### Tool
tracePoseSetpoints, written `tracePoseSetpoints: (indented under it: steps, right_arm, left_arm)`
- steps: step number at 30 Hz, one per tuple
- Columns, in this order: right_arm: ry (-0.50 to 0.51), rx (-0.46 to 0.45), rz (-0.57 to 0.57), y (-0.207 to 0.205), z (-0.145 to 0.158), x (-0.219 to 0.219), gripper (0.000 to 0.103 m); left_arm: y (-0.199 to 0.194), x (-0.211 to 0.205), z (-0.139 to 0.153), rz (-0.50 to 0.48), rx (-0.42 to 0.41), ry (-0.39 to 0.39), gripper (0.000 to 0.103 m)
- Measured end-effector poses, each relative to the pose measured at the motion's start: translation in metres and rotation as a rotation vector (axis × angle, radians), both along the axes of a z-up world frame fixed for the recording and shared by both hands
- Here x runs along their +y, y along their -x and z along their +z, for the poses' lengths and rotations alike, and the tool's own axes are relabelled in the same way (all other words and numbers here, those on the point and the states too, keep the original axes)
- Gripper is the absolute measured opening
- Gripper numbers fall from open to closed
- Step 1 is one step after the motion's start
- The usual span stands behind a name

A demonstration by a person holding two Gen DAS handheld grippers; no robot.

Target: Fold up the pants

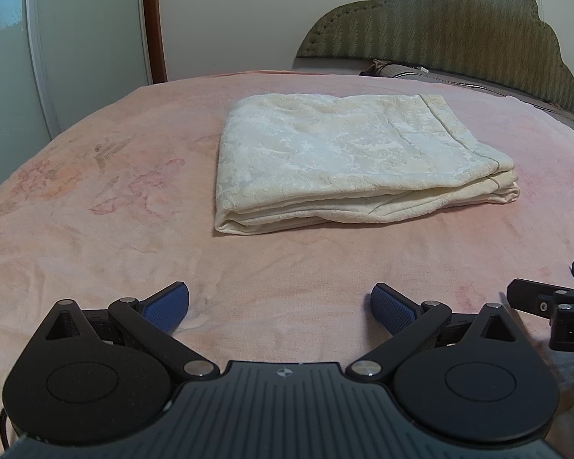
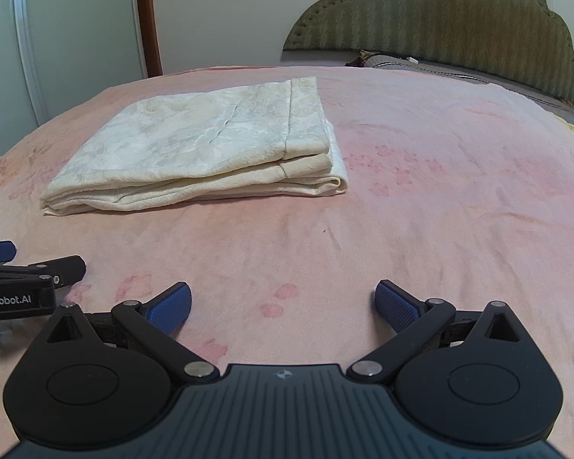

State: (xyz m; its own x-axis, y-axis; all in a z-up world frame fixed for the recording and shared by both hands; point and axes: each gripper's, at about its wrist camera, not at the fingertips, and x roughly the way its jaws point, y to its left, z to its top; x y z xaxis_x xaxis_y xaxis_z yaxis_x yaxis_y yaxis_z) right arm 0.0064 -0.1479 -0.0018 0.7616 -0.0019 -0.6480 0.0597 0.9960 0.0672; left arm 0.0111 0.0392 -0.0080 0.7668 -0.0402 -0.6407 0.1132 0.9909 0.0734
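The cream patterned pants (image 1: 348,157) lie folded into a flat rectangular stack on the pink bedspread; they also show in the right wrist view (image 2: 206,145), at upper left. My left gripper (image 1: 280,308) is open and empty, low over the bed, well in front of the stack. My right gripper (image 2: 283,308) is open and empty, in front of and to the right of the stack. Each gripper shows at the edge of the other's view: the right one (image 1: 547,298) and the left one (image 2: 30,279).
The pink floral bedspread (image 1: 95,199) covers the bed. A green quilted headboard (image 1: 440,26) and a dark pillow (image 1: 401,70) stand at the back right. A white wardrobe door (image 1: 84,30) and a wooden door frame (image 1: 153,19) are beyond the bed's left edge.
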Motion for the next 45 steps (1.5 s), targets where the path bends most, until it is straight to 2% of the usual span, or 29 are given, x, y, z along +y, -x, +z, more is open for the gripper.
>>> tracePoseSetpoints:
  steps: [6, 11, 18, 37, 45]
  right_arm:
    - [-0.045, -0.002, -0.008, 0.005, 0.007, -0.002, 0.103]
    - [-0.059, -0.021, -0.016, 0.008, 0.014, -0.003, 0.103]
    - [-0.033, -0.052, -0.001, 0.014, 0.021, -0.001, 0.103]
    - [-0.035, -0.053, 0.014, 0.017, 0.02, 0.001, 0.103]
    - [-0.034, -0.052, 0.015, 0.017, 0.019, 0.001, 0.103]
  left_arm:
    - [0.004, 0.003, 0.01, 0.017, -0.001, 0.025, 0.102]
    - [0.006, 0.0, 0.016, 0.019, -0.006, 0.006, 0.102]
    - [0.008, -0.004, 0.018, 0.008, -0.001, -0.006, 0.102]
    - [0.006, -0.006, 0.017, 0.003, 0.016, -0.018, 0.102]
    - [0.009, -0.009, 0.016, 0.003, -0.021, -0.057, 0.102]
